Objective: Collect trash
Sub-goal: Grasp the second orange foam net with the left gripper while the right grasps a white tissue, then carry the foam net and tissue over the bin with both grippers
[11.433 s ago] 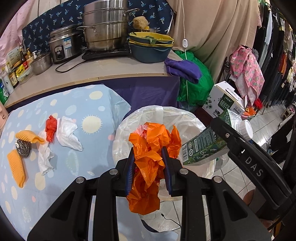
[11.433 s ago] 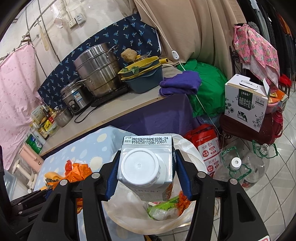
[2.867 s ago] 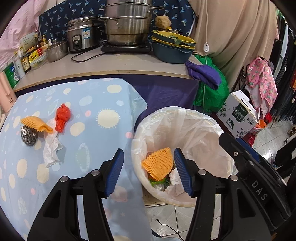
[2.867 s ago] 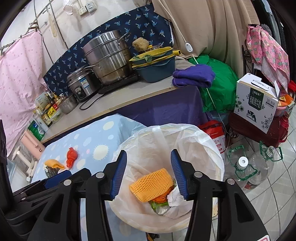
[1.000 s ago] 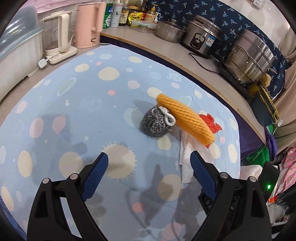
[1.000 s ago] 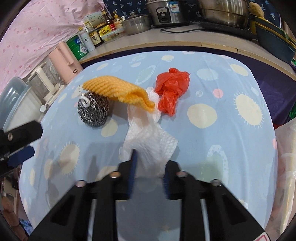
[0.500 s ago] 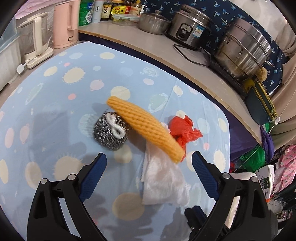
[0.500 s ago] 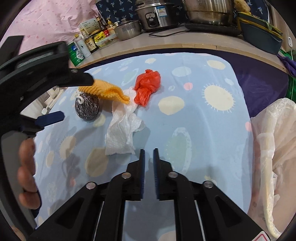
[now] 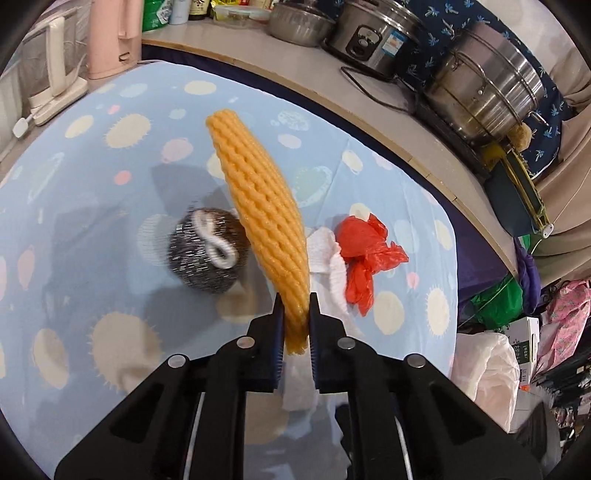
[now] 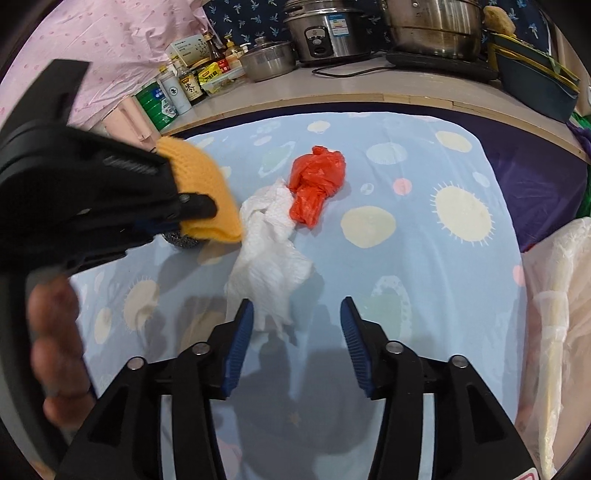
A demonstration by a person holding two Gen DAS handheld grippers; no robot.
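My left gripper (image 9: 295,310) is shut on the near end of an orange foam net sleeve (image 9: 258,199), which sticks up and away from the fingers; it also shows in the right wrist view (image 10: 207,195). A crumpled white paper towel (image 10: 267,258) and a red plastic bag (image 10: 316,184) lie on the blue spotted tablecloth (image 10: 424,258). My right gripper (image 10: 295,325) is open and empty, its left finger just over the towel's near edge. The bin's white liner (image 10: 554,295) shows at the right edge.
A steel scouring ball (image 9: 207,254) lies left of the sleeve. A counter behind holds a rice cooker (image 10: 325,29), steel pots (image 9: 484,81), bottles and a pink kettle (image 9: 110,37). The table edge drops off on the right.
My left gripper has closed on the orange sleeve and lifted it off the scouring ball. My right gripper has opened and moved in toward the paper towel.
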